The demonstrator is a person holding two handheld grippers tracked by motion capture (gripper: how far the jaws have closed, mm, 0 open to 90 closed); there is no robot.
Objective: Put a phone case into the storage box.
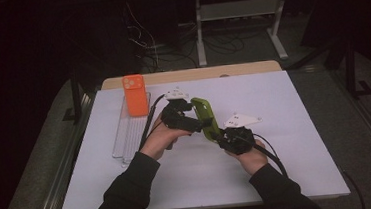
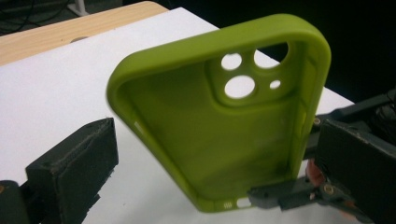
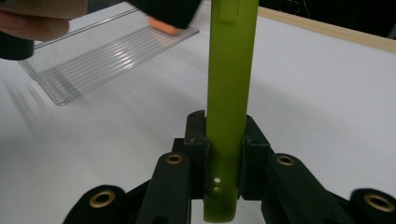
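Closest to us, our right gripper [image 3: 223, 154] clenches the bottom end of the soft lime-green silicone phone case [image 3: 229, 93], its two black pads pressed against the case's front and back so the case stands upright, edge-on, between them. Seen from the high view, this gripper [image 1: 220, 138] sits right of the table's centre, with the green case [image 1: 205, 117] rising from it and leaning away from us, lifted above the white tabletop [image 1: 286, 141].

Our left gripper [image 2: 205, 163] faces the hollow inside of the case [image 2: 219, 126], where we see the camera cut-outs near its top corner. Its jaws stand released, one black pad low on the left and the other at the right, with the case between them; neither pad presses on the case as far as we can tell. From above, the left gripper [image 1: 195, 123] lies just beside the case on its left, nearly touching it.

Farther out, a clear ribbed plastic tray [image 1: 130, 131] rests along the left side of the table, and a bright orange phone case [image 1: 135, 95] stands upright at the tray's far end. Beyond the white surface, a pale wooden table edge [image 1: 196, 73] runs along the back.
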